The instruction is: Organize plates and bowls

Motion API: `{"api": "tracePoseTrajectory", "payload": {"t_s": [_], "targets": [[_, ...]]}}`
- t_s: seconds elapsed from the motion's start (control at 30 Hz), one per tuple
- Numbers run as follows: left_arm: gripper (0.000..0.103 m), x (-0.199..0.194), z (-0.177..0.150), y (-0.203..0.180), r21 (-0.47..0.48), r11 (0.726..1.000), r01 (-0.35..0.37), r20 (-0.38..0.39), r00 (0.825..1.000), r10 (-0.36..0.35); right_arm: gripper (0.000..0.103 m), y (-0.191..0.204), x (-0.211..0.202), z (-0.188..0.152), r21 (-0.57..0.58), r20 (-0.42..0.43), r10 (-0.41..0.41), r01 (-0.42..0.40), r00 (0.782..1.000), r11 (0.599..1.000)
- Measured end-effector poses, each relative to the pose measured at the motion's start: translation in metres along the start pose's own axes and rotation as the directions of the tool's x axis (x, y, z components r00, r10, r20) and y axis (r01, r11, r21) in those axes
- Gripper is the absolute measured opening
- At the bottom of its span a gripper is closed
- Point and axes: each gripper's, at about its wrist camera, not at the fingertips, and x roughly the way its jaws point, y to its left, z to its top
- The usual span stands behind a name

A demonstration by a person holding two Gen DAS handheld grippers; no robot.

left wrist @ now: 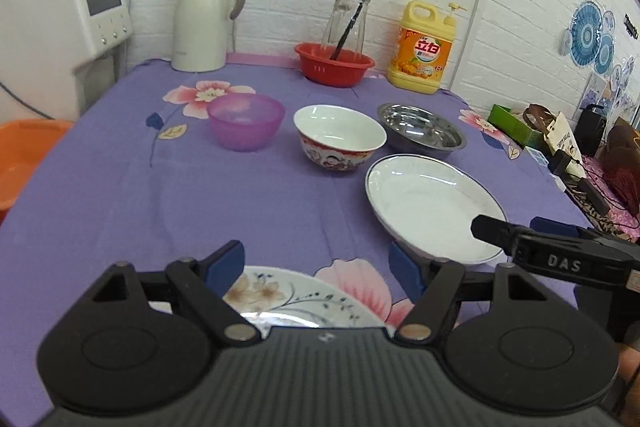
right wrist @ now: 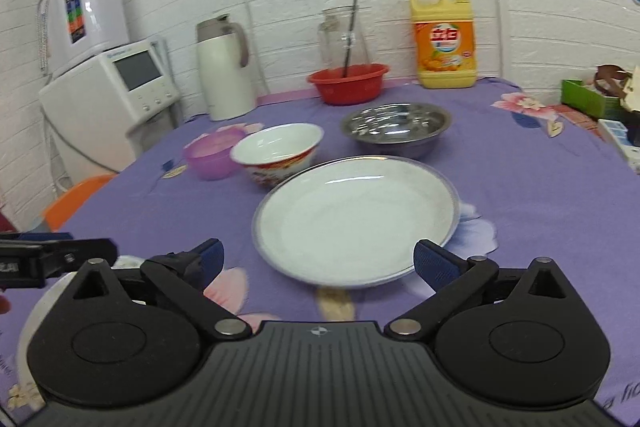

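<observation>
A white plate with a blue rim (left wrist: 424, 203) (right wrist: 356, 219) lies on the purple cloth. Behind it stand a purple plastic bowl (left wrist: 245, 121) (right wrist: 212, 155), a white bowl with a red pattern (left wrist: 339, 139) (right wrist: 278, 153) and a steel bowl (left wrist: 421, 131) (right wrist: 396, 127). A floral plate (left wrist: 296, 301) lies under my left gripper (left wrist: 318, 267), which is open and empty above it. My right gripper (right wrist: 320, 259) is open and empty, its fingers either side of the white plate's near rim. The right gripper also shows in the left wrist view (left wrist: 560, 255).
At the back stand a white thermos jug (left wrist: 204, 15), a red basket (left wrist: 334, 63) with a glass carafe, and a yellow detergent bottle (left wrist: 426, 49). A white appliance (left wrist: 60, 27) and an orange stool (left wrist: 24, 155) are to the left. Clutter lies beyond the right table edge.
</observation>
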Motion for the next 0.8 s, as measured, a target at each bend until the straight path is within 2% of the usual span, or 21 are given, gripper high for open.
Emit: {"api": "tracePoseTrajectory", "payload": {"t_s": [0.13,0.27,0.5,0.67,0.8], "targets": [[0.072,0.045,0.018,-0.015,-0.034,0.999,0.006,-0.074,0.997,-0.009,0.103,-0.031,0.054,0.014,-0.003,-0.071,-0.081,0.081,0.994,0.997],[0.072,0.078,0.033,-0.029,-0.026,1.000,-0.009,-0.093,0.996,0.007,0.103,-0.048,0.084,0.012,0.027,-0.132,-0.088,0.092,0.987,0.995],[0.072,0.123,0.040,-0.048,0.023,0.999,-0.048,-0.143,0.988,0.051,0.103,-0.046,0.086,0.007,0.001,-0.131,-0.085,0.086,0.988,0.996],[0.072,0.131,0.044,-0.056,0.034,0.999,-0.034,-0.147,0.988,0.038,0.103,-0.054,0.084,0.008,0.036,-0.120,-0.058,0.063,0.991,0.997],[0.072,0.137,0.044,-0.061,0.052,0.998,-0.035,-0.152,0.988,0.042,0.103,-0.050,0.086,0.008,0.017,-0.127,-0.071,0.074,0.989,0.997]]}}
